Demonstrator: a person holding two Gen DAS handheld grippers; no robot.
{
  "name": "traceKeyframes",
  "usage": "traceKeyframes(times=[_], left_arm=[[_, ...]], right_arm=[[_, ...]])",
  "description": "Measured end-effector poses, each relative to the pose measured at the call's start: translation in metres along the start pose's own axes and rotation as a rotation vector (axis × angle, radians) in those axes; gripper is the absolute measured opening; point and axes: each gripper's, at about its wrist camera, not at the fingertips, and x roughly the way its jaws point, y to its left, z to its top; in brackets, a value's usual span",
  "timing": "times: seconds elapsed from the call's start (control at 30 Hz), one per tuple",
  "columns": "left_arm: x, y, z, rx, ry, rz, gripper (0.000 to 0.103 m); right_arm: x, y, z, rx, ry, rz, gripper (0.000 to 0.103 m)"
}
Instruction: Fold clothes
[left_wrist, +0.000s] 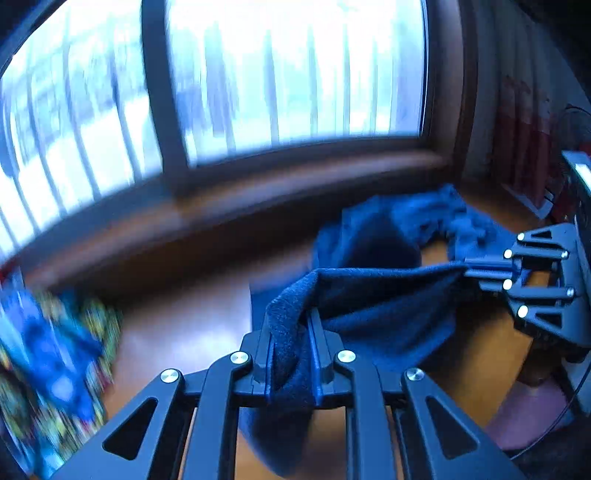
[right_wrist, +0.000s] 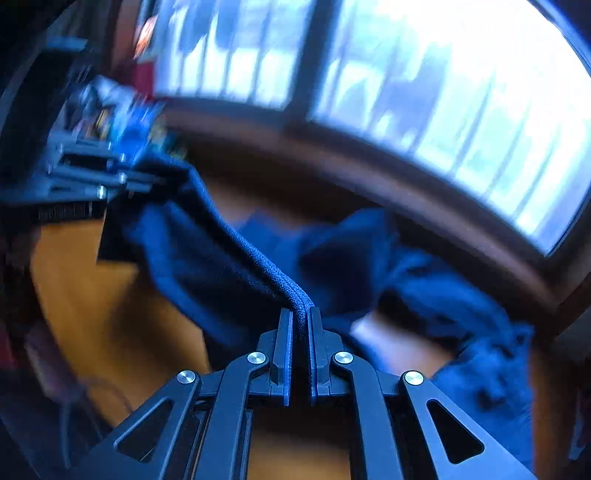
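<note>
Closest up, the left gripper (left_wrist: 291, 325) has its black fingers pinched tight on a bunched edge of the dark blue fleece garment (left_wrist: 384, 295), with a wad of fabric squeezed between the pads and spilling down below them. From there the cloth runs as a taut top edge off to the right of those fingers, straight to the right gripper (left_wrist: 476, 267), which has its tips pressed together on the other end. So both are clamped on the same hem, held up off the glossy orange-brown wooden table (left_wrist: 184, 325). Over in the right wrist view, the right gripper (right_wrist: 301, 314) has only a narrow slit between its fingers, filled by a thick rolled seam of the garment (right_wrist: 207, 258). That seam stretches up and left to the left gripper (right_wrist: 147, 181), pretty blurry there. Rest of the fleece sags in a heap past the fingertips, toward the big barred window (left_wrist: 295, 74). Left of the left fingers there's a blurred multicoloured patterned cloth (left_wrist: 55, 362).
</note>
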Motion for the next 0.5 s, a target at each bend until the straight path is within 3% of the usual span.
traceKeyframes(times=[0.1, 0.2, 0.33, 0.5], left_arm=[[0.019, 0.002, -0.055, -0.090, 0.154, -0.063, 0.014], [0.027, 0.008, -0.086, -0.185, 0.256, -0.130, 0.017], [0.014, 0.011, -0.094, -0.225, 0.259, -0.166, 0.026], [-0.020, 0.025, -0.083, -0.177, 0.204, -0.124, 0.052]], right_arm=[[0.018, 0.022, -0.034, -0.010, 0.120, 0.061, 0.008], [0.023, 0.024, -0.050, 0.054, 0.166, 0.113, 0.009], [0.021, 0.022, -0.050, 0.073, 0.187, 0.122, 0.009], [0.019, 0.029, -0.042, 0.030, 0.210, 0.102, 0.014]])
